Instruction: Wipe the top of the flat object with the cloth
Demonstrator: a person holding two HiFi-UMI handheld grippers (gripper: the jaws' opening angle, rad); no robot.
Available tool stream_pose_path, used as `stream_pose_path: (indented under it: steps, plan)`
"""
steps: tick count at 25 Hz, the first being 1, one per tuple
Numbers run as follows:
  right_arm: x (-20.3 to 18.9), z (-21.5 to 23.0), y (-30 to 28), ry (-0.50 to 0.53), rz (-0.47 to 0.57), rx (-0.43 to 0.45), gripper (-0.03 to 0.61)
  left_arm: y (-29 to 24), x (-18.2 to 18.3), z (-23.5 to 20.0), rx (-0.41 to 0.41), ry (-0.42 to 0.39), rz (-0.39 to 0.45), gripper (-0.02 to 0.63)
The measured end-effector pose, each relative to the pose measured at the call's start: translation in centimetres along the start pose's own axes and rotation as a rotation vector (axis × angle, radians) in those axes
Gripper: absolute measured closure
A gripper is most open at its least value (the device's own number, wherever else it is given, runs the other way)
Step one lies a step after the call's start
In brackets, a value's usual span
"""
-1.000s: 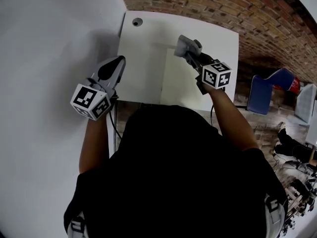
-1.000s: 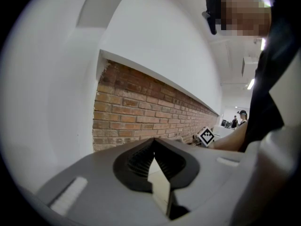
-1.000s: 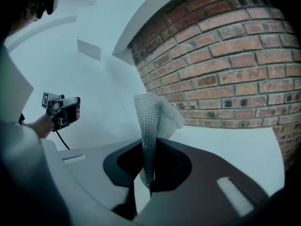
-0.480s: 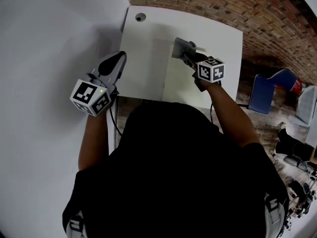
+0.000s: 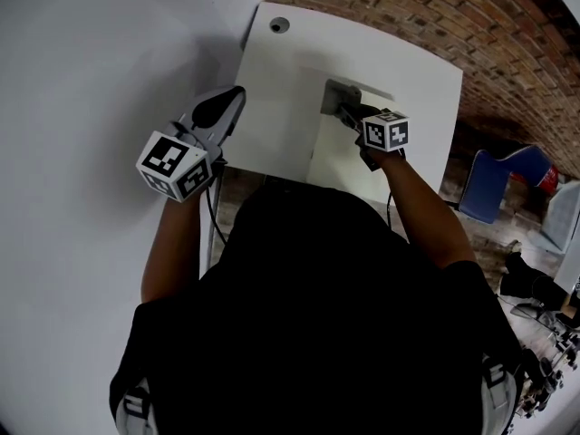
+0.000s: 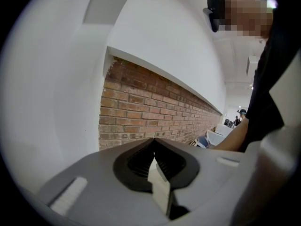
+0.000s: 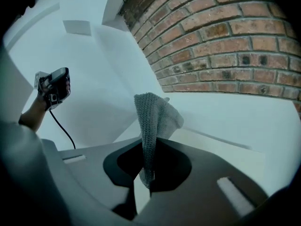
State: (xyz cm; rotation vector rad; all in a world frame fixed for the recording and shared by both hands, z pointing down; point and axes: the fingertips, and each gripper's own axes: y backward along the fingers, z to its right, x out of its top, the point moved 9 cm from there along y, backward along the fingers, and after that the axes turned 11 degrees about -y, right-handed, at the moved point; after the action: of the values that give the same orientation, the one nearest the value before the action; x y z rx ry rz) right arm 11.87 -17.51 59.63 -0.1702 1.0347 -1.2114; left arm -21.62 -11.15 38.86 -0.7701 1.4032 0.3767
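My right hand-held gripper (image 5: 349,113) is clamped shut on a grey knitted cloth (image 5: 337,96), and in the right gripper view the jaws of that hand-held gripper (image 7: 148,171) pinch the cloth's (image 7: 153,121) lower end, so the rest stands out past them with its tip folded over. The cloth sits over the far left corner of the pale cream flat rectangular panel (image 5: 408,116), which lies on the right half of the white surface (image 5: 272,89). I cannot tell whether the cloth actually touches the panel. My left hand-held gripper (image 5: 232,101) is well apart from the panel, at the left edge of the surface in the head view. Its jaws (image 6: 154,145) are pressed together with nothing between them, and it points toward the red brick wall (image 6: 141,112) and the white wall (image 6: 56,79) beside it. From the right gripper view I can see that left hand-held gripper (image 7: 54,88) off to the side, with a dark cable (image 7: 63,128) hanging from it. A small round hole (image 5: 279,25) marks the far left corner of the surface, and a blue chair (image 5: 494,188) stands on the floor to the right.
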Motion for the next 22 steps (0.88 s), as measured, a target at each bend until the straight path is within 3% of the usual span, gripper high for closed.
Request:
stream_pose_path:
  steps: [12,22]
  plan:
    - [-1.9,1.7,-3.5,-0.074,-0.086,-0.017,0.568,0.4,-0.9,-1.5,0.021,0.020,-0.032,0.612]
    - [-2.6,3.0,-3.7,-0.126,-0.091,-0.030,0.568,-0.4,-0.6,-1.8,0.005,0.016,-0.035,0.612]
